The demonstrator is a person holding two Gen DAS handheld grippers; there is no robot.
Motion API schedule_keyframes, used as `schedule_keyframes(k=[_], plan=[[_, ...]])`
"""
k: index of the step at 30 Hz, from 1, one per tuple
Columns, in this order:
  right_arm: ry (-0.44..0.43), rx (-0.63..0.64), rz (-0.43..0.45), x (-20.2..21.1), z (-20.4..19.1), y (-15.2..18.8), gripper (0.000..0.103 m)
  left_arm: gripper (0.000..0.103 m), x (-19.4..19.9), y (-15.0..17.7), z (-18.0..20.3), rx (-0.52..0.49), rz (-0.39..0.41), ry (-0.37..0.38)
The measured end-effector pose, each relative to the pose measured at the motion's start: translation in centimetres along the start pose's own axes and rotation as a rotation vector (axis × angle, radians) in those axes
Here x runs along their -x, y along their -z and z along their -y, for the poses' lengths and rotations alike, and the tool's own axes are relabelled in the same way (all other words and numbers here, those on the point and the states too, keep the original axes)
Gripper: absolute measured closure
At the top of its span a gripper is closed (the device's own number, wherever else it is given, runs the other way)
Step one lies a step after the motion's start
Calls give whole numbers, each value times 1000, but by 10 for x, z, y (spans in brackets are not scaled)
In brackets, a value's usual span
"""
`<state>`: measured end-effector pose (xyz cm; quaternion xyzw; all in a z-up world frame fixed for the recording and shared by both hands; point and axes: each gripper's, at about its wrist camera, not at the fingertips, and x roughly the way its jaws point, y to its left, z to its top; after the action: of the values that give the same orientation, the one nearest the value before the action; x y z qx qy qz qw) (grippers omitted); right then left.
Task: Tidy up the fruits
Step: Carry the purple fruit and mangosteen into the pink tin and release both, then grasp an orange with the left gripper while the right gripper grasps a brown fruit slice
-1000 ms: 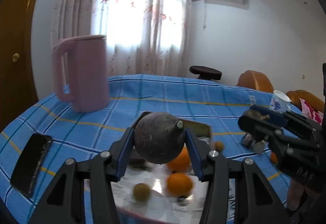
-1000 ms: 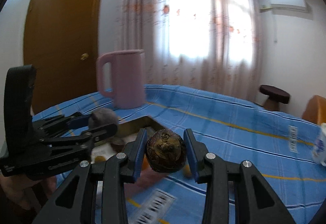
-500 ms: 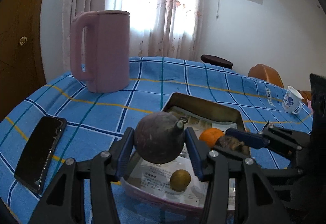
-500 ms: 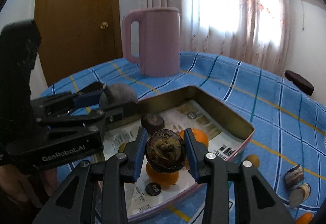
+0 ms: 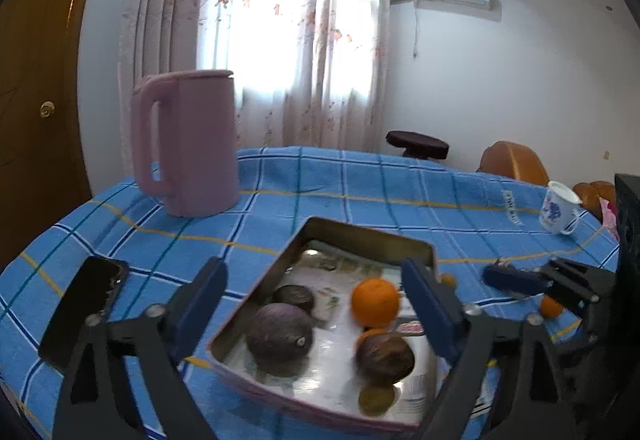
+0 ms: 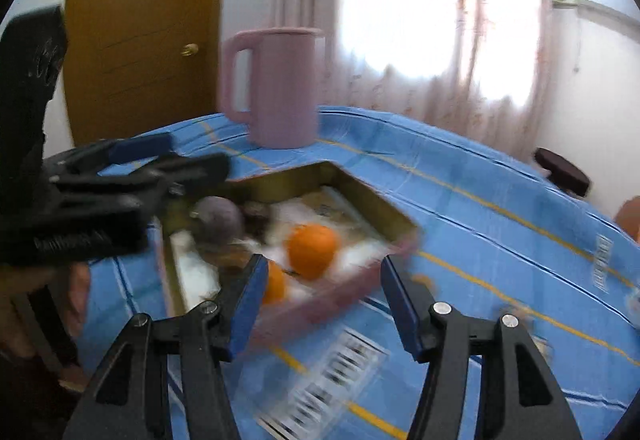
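Observation:
A metal tray (image 5: 368,236) on the blue checked cloth holds a large purple fruit (image 5: 280,338), a brown wrinkled fruit (image 5: 384,358), an orange (image 5: 375,302), a small dark fruit (image 5: 294,298) and a small yellowish one (image 5: 376,400). My left gripper (image 5: 314,300) hovers over the tray's near edge, its jaws opening with nothing pressed between the pads. In the right wrist view, my right gripper (image 6: 326,296) is above the tray (image 6: 372,196) near the orange (image 6: 313,250). Its jaws are opening and hold nothing. The purple fruit (image 6: 220,218) lies beneath the left gripper (image 6: 120,176).
A pink jug (image 5: 188,144) stands behind the tray at the left. A black phone (image 5: 84,312) lies near the cloth's left edge. A white and blue cup (image 5: 560,208) sits at the far right, and a small orange (image 5: 551,306) lies on the cloth.
Both grippers have opened. The purple fruit left the left gripper and the brown fruit left the right one; both now lie in the tray.

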<state>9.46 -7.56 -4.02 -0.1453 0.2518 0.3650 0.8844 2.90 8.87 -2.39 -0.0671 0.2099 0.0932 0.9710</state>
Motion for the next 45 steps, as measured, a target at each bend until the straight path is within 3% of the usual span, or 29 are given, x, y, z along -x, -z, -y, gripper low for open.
schedule_keyframes(k=[5,7,15,17,18,21,27,31,35,41,42,45], plan=[[191,-109,-77,12,74,21,43,9,-5,1,31,-39,-17,63],[217,-146,-121,9,95,26,43,6,-8,2,49,-68,-28,96],[145,-196,-258,-24,121,39,44,4,-21,5,93,-144,-71,147],[140,-196,-286,-31,120,42,62,4,-24,5,100,-160,-80,156],[140,-206,-270,-28,120,42,68,4,-25,5,103,-165,-81,159],[131,-247,-169,-4,125,42,69,4,-29,5,116,-187,-89,174],[245,-392,-62,47,150,65,68,4,-44,9,155,-213,-128,237],[360,-421,-72,67,167,77,69,5,-53,16,187,-243,-173,298],[387,-462,-75,78,183,86,69,6,-62,20,216,-266,-210,339],[390,-507,-42,90,190,93,68,27,-81,32,248,-301,-323,415],[390,-509,-38,92,191,94,68,35,-83,35,253,-310,-344,425],[390,-507,-41,91,190,93,68,43,-86,39,261,-327,-381,455]])
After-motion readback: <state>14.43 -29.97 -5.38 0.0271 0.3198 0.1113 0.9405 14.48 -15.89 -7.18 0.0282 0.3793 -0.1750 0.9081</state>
